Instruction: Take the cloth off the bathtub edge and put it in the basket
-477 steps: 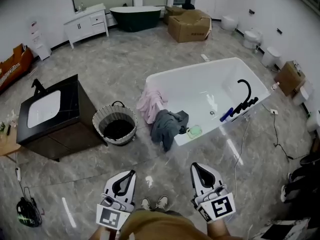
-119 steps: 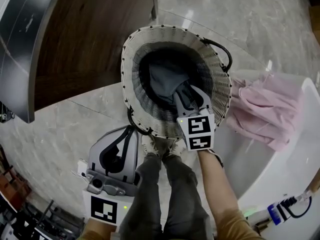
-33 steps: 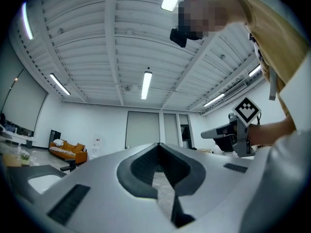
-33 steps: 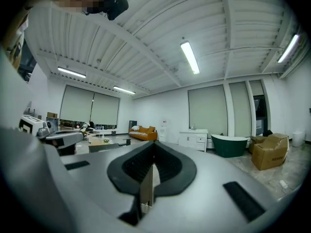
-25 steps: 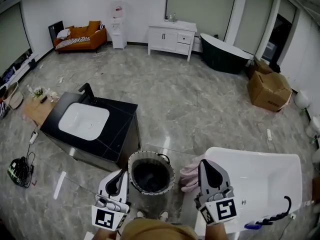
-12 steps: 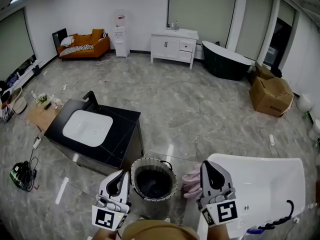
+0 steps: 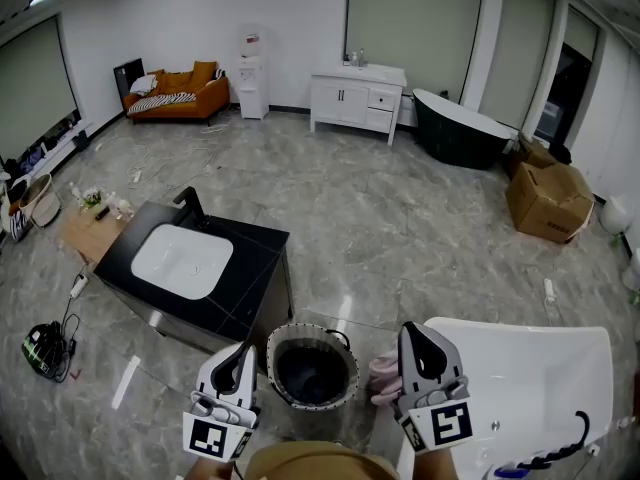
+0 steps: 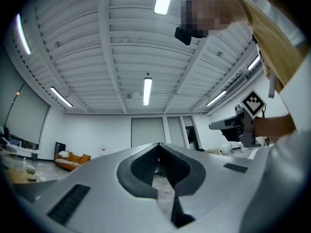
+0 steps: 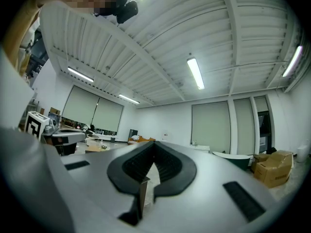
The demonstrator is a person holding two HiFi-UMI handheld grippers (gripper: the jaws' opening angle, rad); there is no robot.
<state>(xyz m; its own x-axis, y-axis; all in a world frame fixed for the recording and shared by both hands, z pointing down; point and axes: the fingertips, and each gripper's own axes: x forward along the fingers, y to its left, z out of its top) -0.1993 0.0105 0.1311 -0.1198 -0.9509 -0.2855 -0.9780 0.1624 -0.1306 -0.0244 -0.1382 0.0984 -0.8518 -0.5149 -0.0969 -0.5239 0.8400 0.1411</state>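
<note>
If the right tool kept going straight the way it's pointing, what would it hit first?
Nothing nearby: the right tool points about level over the floor, so the way looks free up to the far wall, though depth is hard to judge.

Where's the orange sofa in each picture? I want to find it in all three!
Head view: the orange sofa is at the upper left, against the far wall.
Left gripper view: the sofa is low down near the left side, small.
Right gripper view: the sofa is tiny, just left of the middle.
Shared landmark: the white water dispenser stands just right of the sofa in every view.
</note>
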